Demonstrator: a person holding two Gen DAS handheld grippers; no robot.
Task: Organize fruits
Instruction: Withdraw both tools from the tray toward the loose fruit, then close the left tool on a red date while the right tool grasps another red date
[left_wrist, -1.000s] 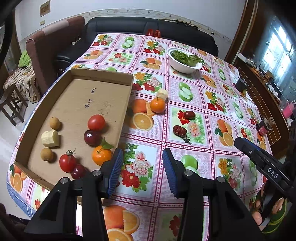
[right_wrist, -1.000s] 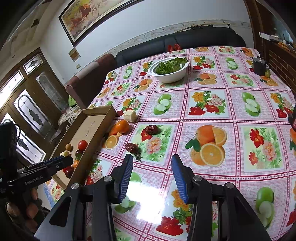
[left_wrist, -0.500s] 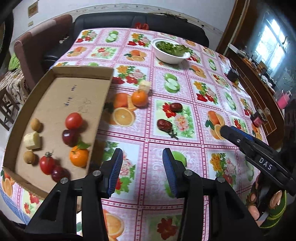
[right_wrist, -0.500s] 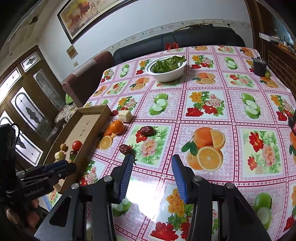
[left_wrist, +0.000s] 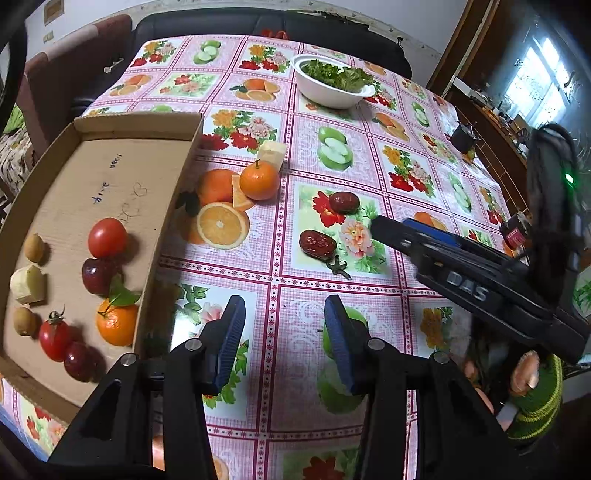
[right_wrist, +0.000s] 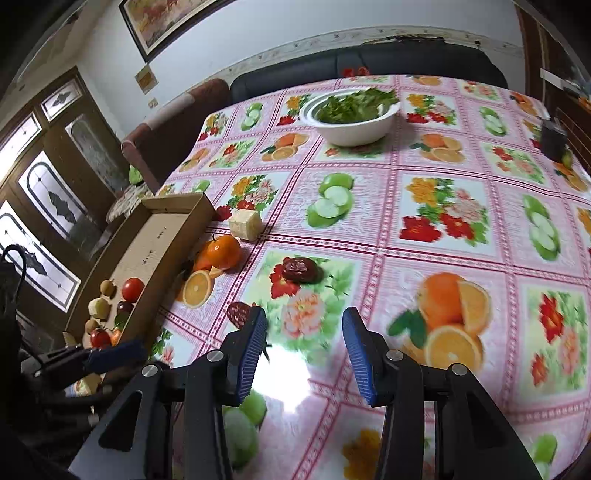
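Dates (left_wrist: 317, 243) lie loose on the tablecloth (left_wrist: 303, 343) right of the cardboard tray (left_wrist: 173, 192), beside a tangerine (left_wrist: 259, 180) and pale chunk (left_wrist: 272, 151). Since a second ago the right gripper (right_wrist: 304, 339) has closed in on the nearer date, jaws spread and empty; the left gripper (left_wrist: 282, 334), likewise spread, hovers lower. A pickup looks imminent.

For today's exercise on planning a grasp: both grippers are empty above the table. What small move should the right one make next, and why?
Probably ease the right gripper toward the nearer red date, so its fingers straddle it. The fingers stand apart with nothing between them, and that date lies loose on the tablecloth just beside the left fingertip, outside the cardboard tray where the other fruit sits.
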